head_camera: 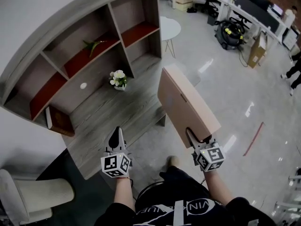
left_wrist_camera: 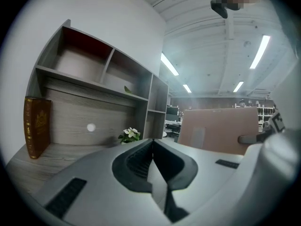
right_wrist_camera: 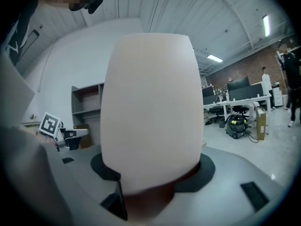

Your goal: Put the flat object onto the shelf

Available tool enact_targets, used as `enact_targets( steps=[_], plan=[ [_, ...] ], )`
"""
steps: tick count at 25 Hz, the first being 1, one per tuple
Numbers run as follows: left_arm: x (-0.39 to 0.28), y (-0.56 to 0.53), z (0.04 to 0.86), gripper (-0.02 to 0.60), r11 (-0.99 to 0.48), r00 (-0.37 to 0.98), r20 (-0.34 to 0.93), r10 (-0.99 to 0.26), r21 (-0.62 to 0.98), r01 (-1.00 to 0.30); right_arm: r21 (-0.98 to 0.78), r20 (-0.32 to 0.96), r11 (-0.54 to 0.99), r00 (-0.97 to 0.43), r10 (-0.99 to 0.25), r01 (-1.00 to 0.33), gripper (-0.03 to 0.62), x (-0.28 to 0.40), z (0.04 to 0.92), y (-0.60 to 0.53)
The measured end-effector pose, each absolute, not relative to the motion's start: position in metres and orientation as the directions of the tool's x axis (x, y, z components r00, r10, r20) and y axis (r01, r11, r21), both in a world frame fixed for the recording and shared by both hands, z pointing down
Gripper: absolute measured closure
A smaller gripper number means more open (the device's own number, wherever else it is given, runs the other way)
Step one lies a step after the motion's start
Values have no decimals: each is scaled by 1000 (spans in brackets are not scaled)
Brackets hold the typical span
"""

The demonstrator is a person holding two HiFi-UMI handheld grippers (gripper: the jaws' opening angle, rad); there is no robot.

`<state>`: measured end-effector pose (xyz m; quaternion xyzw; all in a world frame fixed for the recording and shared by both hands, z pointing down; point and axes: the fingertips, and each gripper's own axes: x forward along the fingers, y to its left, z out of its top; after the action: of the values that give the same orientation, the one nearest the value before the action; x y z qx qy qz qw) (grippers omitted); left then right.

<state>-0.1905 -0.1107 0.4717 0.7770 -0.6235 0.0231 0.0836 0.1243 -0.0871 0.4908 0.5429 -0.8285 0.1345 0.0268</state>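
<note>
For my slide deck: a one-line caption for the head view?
Right hand-held gripper holds a flat tan box upright beside the wooden shelf; left hand-held gripper shut, empty.

White letters cross the person's black shirt (head_camera: 176,206) at the near edge of the head view; only "VIN" on its right part reads clearly. The gilt print on the brown book (left_wrist_camera: 36,126), far left, is too small to read.

Open-plan office, as we list it: long desks (head_camera: 221,1) bearing monitors (head_camera: 256,6), vacuum cleaner (head_camera: 230,32) on polished floor (head_camera: 235,93), ceiling strip lights (left_wrist_camera: 259,51), brick wall (right_wrist_camera: 244,67).
</note>
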Motion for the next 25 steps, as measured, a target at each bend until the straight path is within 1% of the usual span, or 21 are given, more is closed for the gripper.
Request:
enact_targets(
  steps=[5,10,16,25],
  plan=[
    [-186,-124,472,577,-164,178,143,-974,104,-981,-248,195,383,-433,-880,-890,310,132,494,-119],
    [-178,-132,475,577,-137,151,155,-976,97,-986,-366,183,366,-451,-873,-856,310,139,498,-148],
    [-168,-131,483,577,-130,143,189,-971,84,-988,-566,184,273,-442,-878,-778,310,148,514,-174],
    [-178,-154,496,577,-120,135,226,-965,80,-990,-714,211,177,-450,-868,-677,310,128,540,-213]
  ],
)
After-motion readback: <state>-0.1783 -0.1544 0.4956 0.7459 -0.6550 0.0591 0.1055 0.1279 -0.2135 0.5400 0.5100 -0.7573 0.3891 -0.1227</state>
